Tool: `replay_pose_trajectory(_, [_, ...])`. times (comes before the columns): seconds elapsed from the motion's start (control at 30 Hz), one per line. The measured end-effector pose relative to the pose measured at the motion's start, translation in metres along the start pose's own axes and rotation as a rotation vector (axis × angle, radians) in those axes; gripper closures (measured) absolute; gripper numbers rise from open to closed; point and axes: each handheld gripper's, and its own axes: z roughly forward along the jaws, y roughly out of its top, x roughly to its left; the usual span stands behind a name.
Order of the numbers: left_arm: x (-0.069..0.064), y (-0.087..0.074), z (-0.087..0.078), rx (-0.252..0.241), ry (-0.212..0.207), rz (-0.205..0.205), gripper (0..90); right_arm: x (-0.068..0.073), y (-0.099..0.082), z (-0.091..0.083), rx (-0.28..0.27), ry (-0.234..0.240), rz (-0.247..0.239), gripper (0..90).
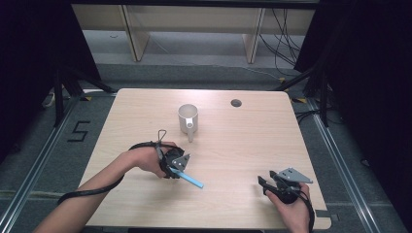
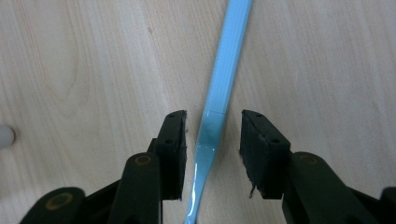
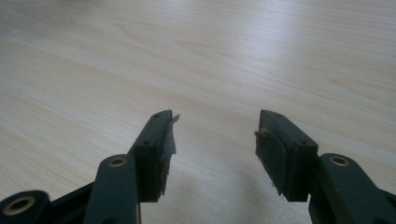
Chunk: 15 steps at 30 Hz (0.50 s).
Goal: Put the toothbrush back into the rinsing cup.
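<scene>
A light blue plastic stick (image 1: 193, 181) lies flat on the wooden table (image 1: 233, 145), left of the middle and toward the front. My left gripper (image 1: 176, 169) is lowered over its near end. In the left gripper view the stick (image 2: 225, 65) runs between the two jaws of the left gripper (image 2: 214, 126), with a narrow gap on each side, so the pads are not pressing on it. My right gripper (image 1: 263, 182) rests at the front right, and in its own view the right gripper (image 3: 215, 123) is open with bare table between its jaws.
A white mug (image 1: 188, 118) stands upright behind the stick, its handle toward me. A round cable hole (image 1: 236, 103) sits near the table's far edge. A small white thing (image 2: 4, 136) shows at the left edge of the left gripper view.
</scene>
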Motion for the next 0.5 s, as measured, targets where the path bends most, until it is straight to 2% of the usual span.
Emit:
replay_pose_trajectory(0.13, [0.0014,0.0031,0.0009,0.033,-0.015,0.017,62.0,0.0004,0.0001,-0.0001,0.002,0.001,0.004,46.9])
replay_pose_trajectory(0.17, [0.0028,0.0044,0.0012,0.045,-0.018,0.034,62.5,0.0008,0.0002,-0.0003,0.001,0.0,0.01,47.0])
replay_pose_trajectory(0.37, [0.0062,0.0064,0.0027,0.069,-0.029,0.064,64.4,0.0001,0.0007,-0.0002,0.002,0.004,0.0,47.0])
replay_pose_trajectory(0.4, [0.0069,0.0068,0.0033,0.078,-0.034,0.07,64.5,0.002,0.0007,-0.001,0.011,0.002,0.022,47.0])
replay_pose_trajectory(0.43, [0.0071,0.0069,0.0043,0.082,-0.041,0.07,64.5,-0.0005,0.0009,0.0004,-0.013,-0.003,-0.016,47.0])
replay_pose_trajectory(0.5, [0.0077,0.0074,0.0059,0.09,-0.046,0.074,64.5,-0.0001,0.0011,0.0001,-0.006,-0.002,-0.013,47.0])
